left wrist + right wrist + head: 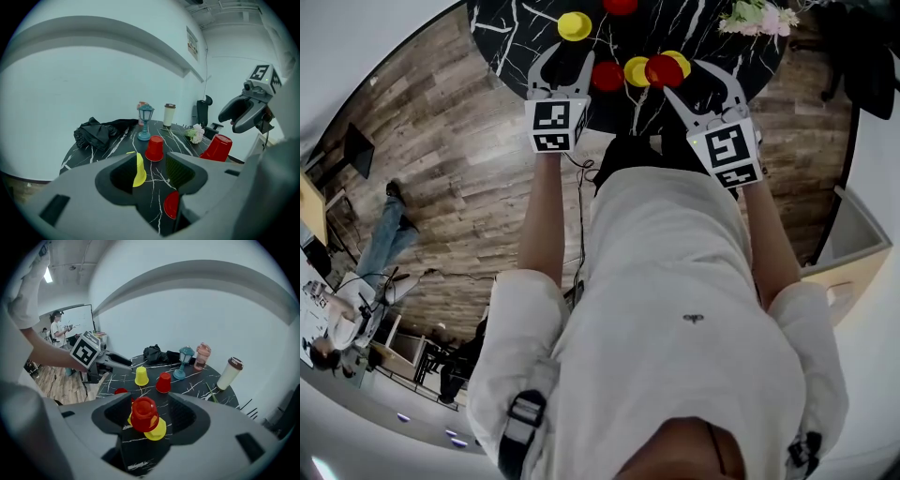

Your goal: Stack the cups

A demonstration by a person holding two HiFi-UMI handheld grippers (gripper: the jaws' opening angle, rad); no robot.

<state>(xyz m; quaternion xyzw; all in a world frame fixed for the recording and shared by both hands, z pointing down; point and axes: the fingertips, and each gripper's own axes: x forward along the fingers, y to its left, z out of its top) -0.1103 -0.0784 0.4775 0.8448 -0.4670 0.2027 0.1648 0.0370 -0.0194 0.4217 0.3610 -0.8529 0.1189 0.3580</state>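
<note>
Black table [511, 37] | lantern [146, 123], flowers [196, 134], cloth [98, 131] at far edge | left hand-held gripper [566, 58] spread, empty | right hand-held gripper [686, 79] spread over red cup [143, 414]

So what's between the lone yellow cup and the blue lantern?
A red cup, upside down. The right gripper view shows it, with the yellow cup on its left and the lantern on its right.

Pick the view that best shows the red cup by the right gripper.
Right gripper view: the red cup sits close, centred, over yellow cups. The left gripper view shows it tilted, lower edge hidden; the head view, small from above.
</note>
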